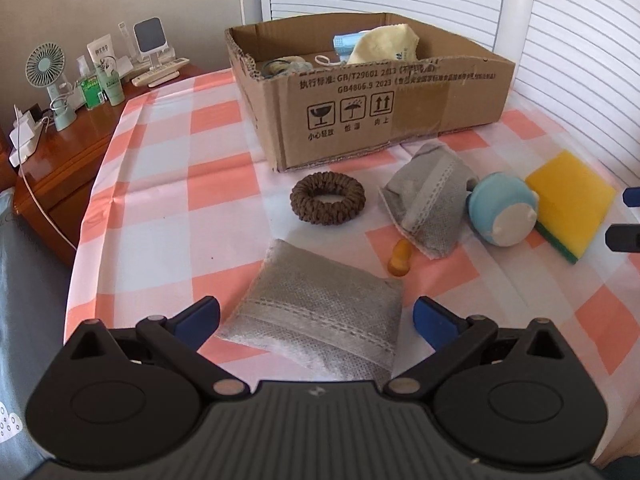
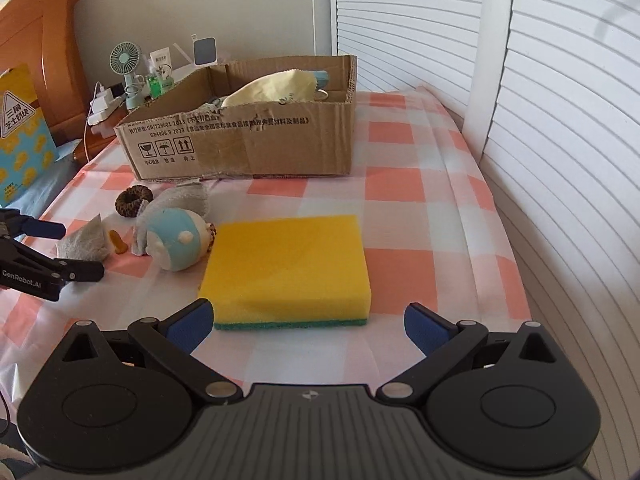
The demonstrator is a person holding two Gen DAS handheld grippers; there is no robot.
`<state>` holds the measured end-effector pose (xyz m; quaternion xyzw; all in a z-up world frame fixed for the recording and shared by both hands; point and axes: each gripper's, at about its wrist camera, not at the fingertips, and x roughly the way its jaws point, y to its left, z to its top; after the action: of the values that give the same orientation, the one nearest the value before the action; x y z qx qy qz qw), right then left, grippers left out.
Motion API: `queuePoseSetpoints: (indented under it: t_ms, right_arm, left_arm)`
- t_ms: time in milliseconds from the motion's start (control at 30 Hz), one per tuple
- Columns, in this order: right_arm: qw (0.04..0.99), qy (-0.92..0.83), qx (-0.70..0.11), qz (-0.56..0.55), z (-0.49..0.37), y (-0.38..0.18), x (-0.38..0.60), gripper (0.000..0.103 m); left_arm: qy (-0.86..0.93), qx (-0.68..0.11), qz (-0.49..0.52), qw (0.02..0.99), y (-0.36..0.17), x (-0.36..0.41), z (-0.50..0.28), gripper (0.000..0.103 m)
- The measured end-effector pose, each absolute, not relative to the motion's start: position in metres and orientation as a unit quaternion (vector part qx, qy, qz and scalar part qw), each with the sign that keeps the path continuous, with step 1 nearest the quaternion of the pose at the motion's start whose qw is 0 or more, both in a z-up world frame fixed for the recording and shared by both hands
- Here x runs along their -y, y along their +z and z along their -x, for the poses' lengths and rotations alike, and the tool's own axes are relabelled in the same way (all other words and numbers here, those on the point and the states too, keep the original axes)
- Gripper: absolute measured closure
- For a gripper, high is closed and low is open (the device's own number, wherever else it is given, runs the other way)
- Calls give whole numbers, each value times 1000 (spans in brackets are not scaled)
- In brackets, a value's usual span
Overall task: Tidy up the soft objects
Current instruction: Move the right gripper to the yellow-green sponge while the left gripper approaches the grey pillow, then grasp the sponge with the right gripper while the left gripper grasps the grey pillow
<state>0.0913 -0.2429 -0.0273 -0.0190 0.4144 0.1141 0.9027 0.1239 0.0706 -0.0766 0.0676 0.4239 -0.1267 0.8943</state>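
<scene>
My left gripper (image 1: 318,318) is open, its blue pads on either side of a grey fabric pouch (image 1: 320,304) lying flat on the checked cloth. Beyond it lie a brown scrunchie (image 1: 328,199), a second grey pouch (image 1: 430,200), a blue and white plush toy (image 1: 500,208) and a small orange piece (image 1: 400,258). My right gripper (image 2: 308,322) is also open, with the near edge of a yellow and green sponge (image 2: 288,264) between its fingertips. A cardboard box (image 2: 260,148) at the back holds a pale yellow cloth (image 2: 272,86) and other small items.
A wooden nightstand (image 1: 72,152) with a small fan (image 1: 44,68), bottles and chargers stands left of the table's edge. White louvered doors (image 2: 560,120) run close along the right side. Bare checked cloth (image 2: 420,200) lies to the right of the sponge.
</scene>
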Motion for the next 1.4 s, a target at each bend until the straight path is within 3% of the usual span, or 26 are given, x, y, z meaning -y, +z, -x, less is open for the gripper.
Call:
queuePoseSetpoints:
  t_ms: [433,1000,1167,1400]
  right_arm:
    - [906,101,-386,143,-93,-37,200,0]
    - [902,13,-428,52,-100,-49,281,0]
    - [899,88,-428,-4,-98,-37,279,0]
    - [888,117,-439,-78,-130,-31,270,0]
  left_arm:
    - [-144,-427,-57,891,-78,-64,-122,1]
    - [-184,-422,-54,886,-76,-54,-111,4]
    - [-172,-416,-41,892,-74,-59,-115,18]
    - [-169,-412,-56,894,-75,-54,-114,18]
